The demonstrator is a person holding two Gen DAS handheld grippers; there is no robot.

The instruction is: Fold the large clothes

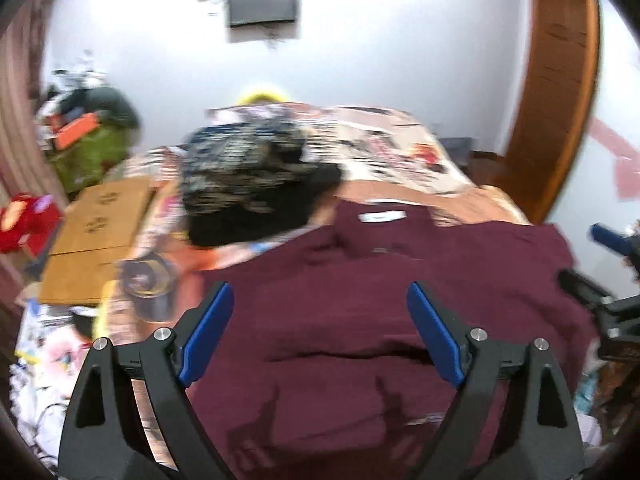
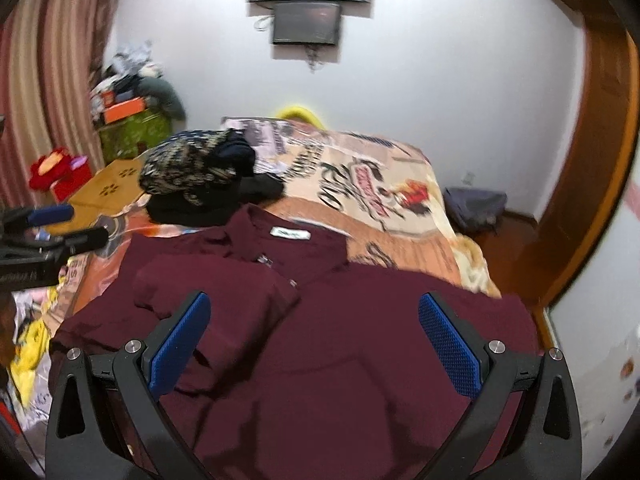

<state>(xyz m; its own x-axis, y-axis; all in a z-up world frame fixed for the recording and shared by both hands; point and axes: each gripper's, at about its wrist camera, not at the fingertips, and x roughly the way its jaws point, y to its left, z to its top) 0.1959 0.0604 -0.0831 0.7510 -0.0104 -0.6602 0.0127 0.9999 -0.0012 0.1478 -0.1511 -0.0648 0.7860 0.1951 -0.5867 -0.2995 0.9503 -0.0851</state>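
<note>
A large maroon shirt lies spread on the bed, collar and white label toward the far end. In the right wrist view its left sleeve is folded inward over the body of the maroon shirt. My left gripper hovers above the shirt, open, nothing between its blue pads. My right gripper is also open above the cloth and empty. The left gripper shows at the left edge of the right wrist view, and the right gripper at the right edge of the left wrist view.
A heap of dark patterned clothes sits on the printed bedspread beyond the collar. A cardboard box and red toy lie left of the bed. A wooden door frame stands at right, a wall screen ahead.
</note>
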